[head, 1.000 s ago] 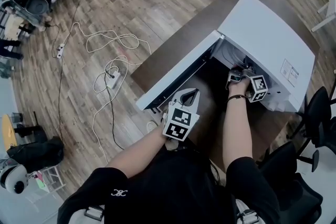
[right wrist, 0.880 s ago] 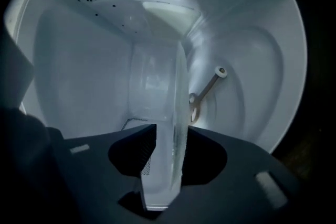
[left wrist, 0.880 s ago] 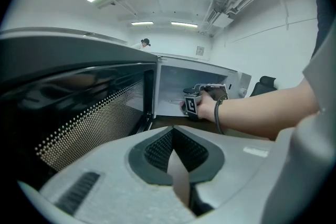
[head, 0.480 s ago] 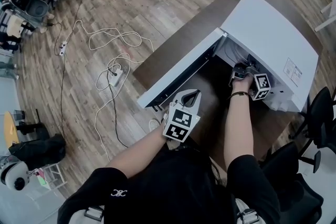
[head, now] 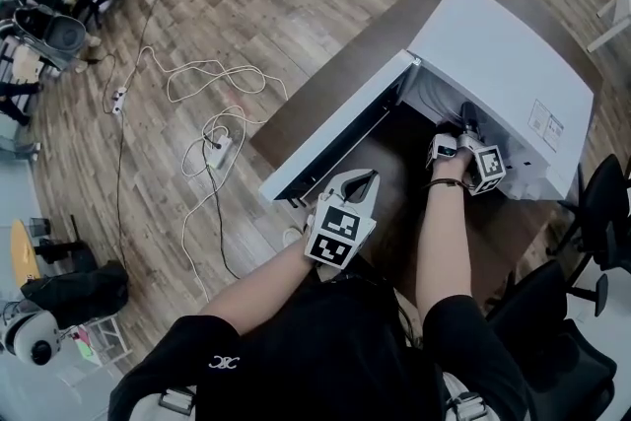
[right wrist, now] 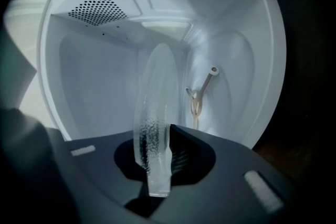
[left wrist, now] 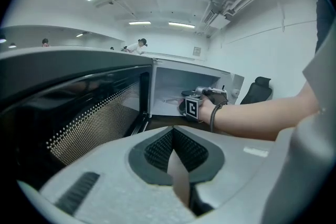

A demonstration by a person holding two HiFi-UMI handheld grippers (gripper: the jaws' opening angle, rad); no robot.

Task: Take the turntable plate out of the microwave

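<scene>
Microwave (head: 503, 74) door (head: 335, 138) swung wide over the table (head: 296, 118) front edge, blocks approach from the left. Cavity (right wrist: 94, 81) mouth open; right gripper (right wrist: 157, 165) and clamped turntable plate (right wrist: 155, 97) fill its middle, free room both sides. Roller support (right wrist: 198, 97) near one wall. Chair (head: 603, 212) crowds right edge.

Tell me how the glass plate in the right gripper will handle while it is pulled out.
The turntable plate looks like clear, thick glass: probably rigid, heavy for its size, and breakable if knocked against the microwave wall. Its surface looks glossy, so it may slip. The right gripper pinches only its rim, so it will likely try to tip about the grip.
</scene>
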